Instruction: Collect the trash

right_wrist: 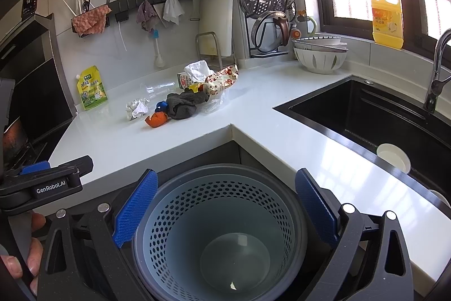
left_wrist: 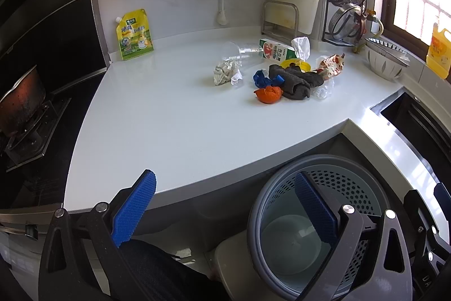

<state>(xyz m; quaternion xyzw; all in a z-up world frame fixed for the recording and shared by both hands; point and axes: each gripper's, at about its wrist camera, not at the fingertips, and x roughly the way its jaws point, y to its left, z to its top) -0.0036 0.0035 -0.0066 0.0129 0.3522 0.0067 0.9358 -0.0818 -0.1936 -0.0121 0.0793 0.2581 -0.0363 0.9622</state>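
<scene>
At the bottom of both views the left gripper (left_wrist: 225,205) and right gripper (right_wrist: 225,205) hang with fingers wide apart and nothing between them, the bin (right_wrist: 220,216) directly under the right one and at lower right in the left view. The bin's lower rim is cut off by the frame, and a pale scrap (right_wrist: 232,285) on its floor is too small to identify. Well beyond, mid-frame on the counter (left_wrist: 157,114), lies the trash pile (left_wrist: 282,72): crumpled paper (left_wrist: 227,72), orange peel (left_wrist: 268,94), a dark cloth (left_wrist: 296,81), a carton (left_wrist: 276,51).
</scene>
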